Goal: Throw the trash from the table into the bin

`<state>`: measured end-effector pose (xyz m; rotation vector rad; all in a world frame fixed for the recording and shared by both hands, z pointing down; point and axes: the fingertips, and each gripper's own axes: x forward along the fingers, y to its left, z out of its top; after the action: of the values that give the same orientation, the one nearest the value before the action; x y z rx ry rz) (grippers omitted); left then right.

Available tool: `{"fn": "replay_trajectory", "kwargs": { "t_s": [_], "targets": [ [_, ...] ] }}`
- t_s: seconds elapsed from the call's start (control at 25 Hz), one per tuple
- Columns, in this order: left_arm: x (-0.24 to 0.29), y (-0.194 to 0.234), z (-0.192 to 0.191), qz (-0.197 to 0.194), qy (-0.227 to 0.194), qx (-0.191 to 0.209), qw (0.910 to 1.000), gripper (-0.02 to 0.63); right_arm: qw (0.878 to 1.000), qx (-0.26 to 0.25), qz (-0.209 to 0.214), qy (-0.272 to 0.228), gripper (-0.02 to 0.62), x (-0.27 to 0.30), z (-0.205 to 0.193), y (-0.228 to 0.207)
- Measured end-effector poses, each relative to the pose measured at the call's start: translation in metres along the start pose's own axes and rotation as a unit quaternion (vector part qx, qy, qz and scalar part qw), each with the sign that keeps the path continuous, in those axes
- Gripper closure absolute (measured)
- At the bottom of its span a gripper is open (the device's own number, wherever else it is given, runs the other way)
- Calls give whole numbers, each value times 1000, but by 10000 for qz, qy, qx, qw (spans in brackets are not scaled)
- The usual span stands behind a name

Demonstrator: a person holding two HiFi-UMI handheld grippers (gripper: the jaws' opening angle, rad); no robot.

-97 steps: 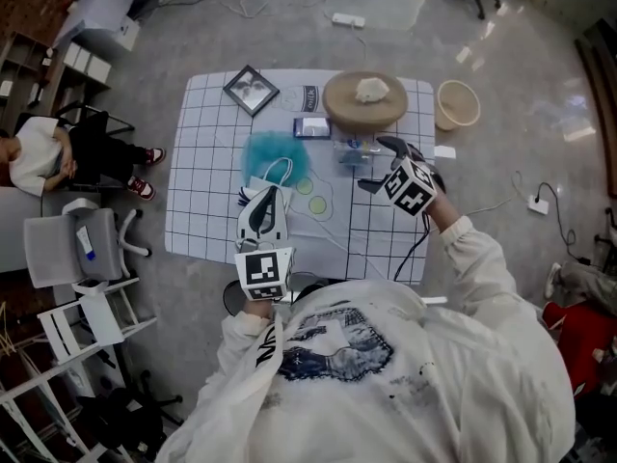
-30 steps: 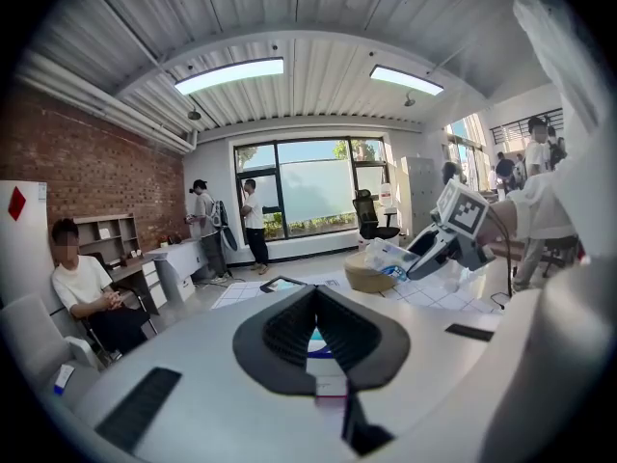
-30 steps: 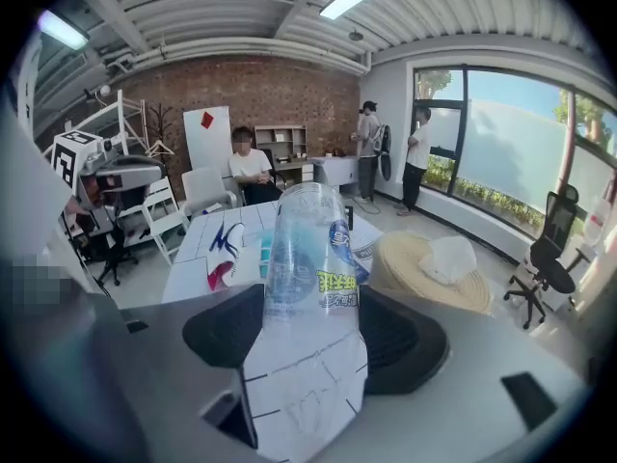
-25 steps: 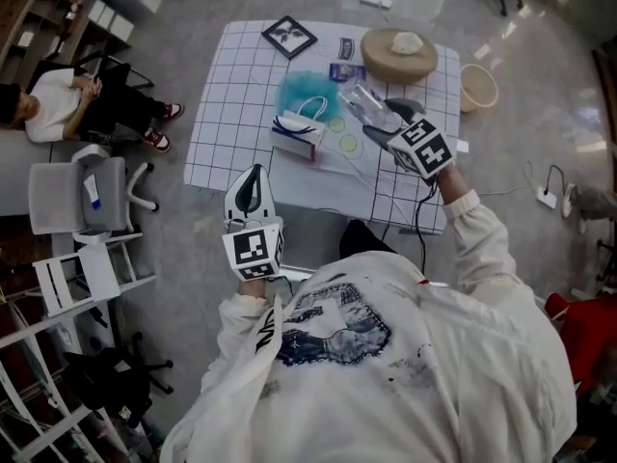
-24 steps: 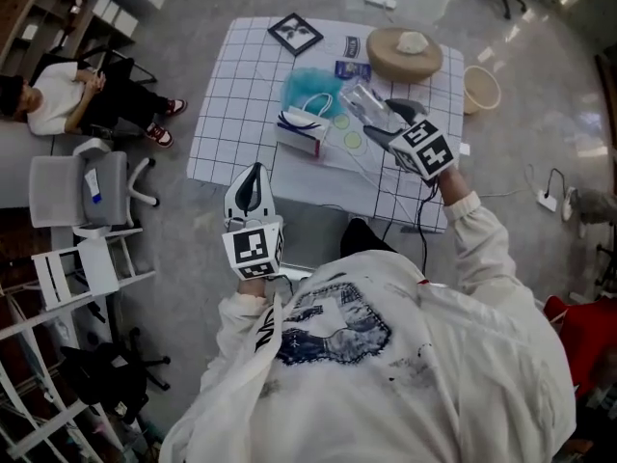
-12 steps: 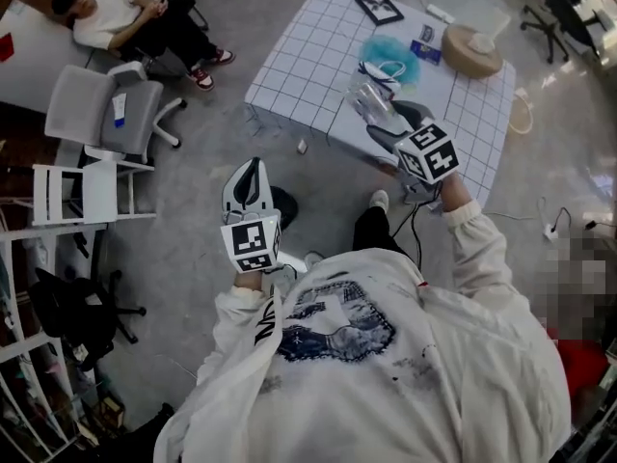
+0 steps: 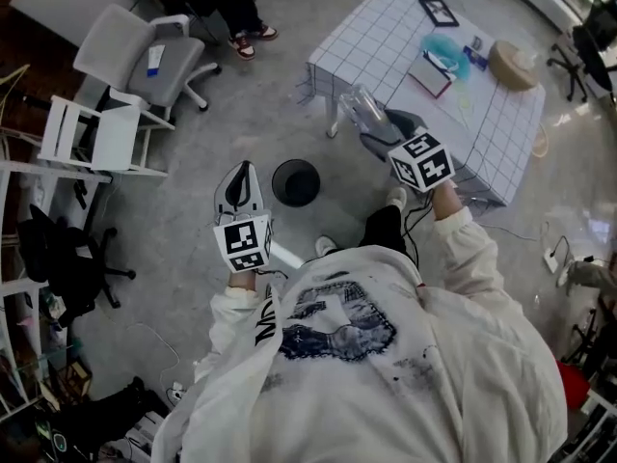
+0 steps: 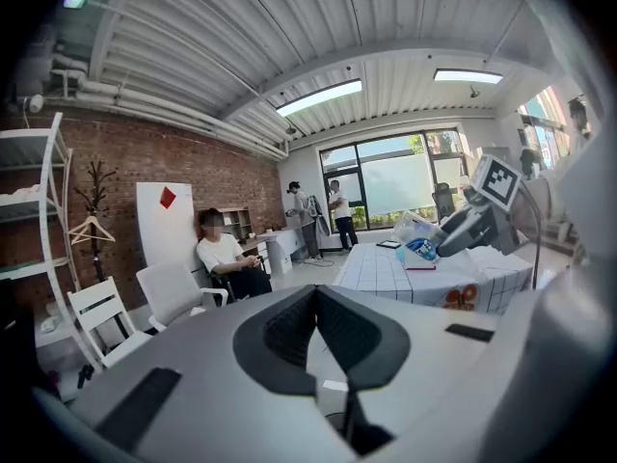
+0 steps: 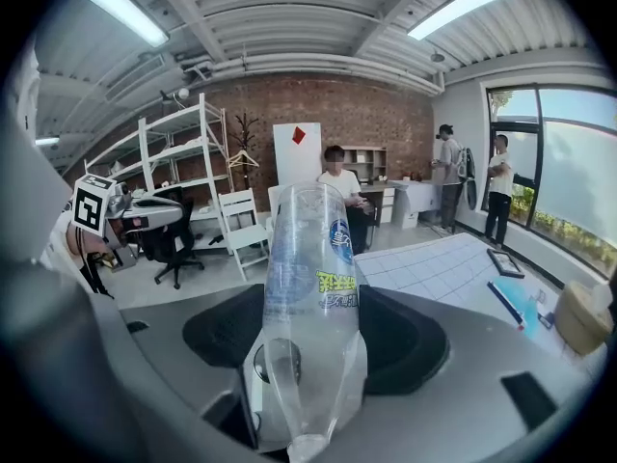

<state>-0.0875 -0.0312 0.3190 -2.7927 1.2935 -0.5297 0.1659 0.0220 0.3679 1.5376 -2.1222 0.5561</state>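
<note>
Right gripper: fingers clamped on a clear plastic bottle with blue label, held in the air.
Left gripper: fingers together, empty.
Black round bin: on the floor, 7 o'clock from the bottle.

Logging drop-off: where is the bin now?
Head view, centre: bin on the floor beside the left hand-held gripper, short of the table.
</note>
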Motion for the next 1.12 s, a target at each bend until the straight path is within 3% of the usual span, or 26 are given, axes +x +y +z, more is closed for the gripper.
{"fn": "replay_trajectory", "kwargs": {
  "t_s": [0.2,0.52,0.76,1.12],
  "targets": [
    [-35,37,-28,296,124,-150,9994,600,9996,-78,276,-24,279,21,12,58],
    [-62,62,-68,600,408,-360,9967,600,9977,-102,676,-22,279,47,13,115],
    [-78,75,-75,834,439,-459,9945,600,9958,-165,892,76,279,63,15,140],
    [-69,78,-86,936,545,-550,9926,600,9925,-183,1172,298,279,91,7,145]
  ]
}}
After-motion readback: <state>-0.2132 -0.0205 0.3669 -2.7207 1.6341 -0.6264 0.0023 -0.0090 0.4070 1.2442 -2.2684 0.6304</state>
